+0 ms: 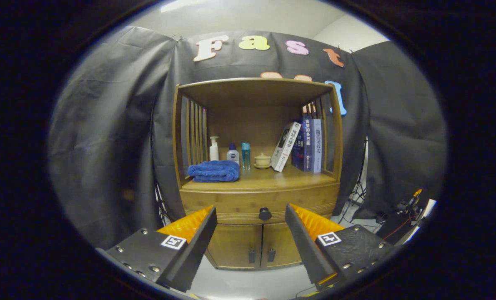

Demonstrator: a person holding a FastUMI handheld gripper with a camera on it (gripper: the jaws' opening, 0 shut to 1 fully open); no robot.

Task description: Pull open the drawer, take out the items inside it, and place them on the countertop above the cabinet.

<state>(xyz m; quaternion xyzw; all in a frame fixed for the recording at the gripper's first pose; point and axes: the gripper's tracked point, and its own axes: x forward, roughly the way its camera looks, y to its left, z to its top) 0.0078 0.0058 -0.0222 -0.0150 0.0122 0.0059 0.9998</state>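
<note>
The cabinet [258,200] stands ahead of the claw [251,216], drawer [259,203] shut, the towel [214,171] above on the countertop [269,180]. Fingers spread wide, holding nothing; the small knob [265,214] sits beyond them, between the tips. Closing off-centre, I judge, could slip off it

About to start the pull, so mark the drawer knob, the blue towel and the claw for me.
drawer knob [265,214], gripper view, centre of the round knob.
blue towel [214,171], gripper view, middle of the folded stack.
claw [251,227], gripper view, midway between its open fingertips.
</note>
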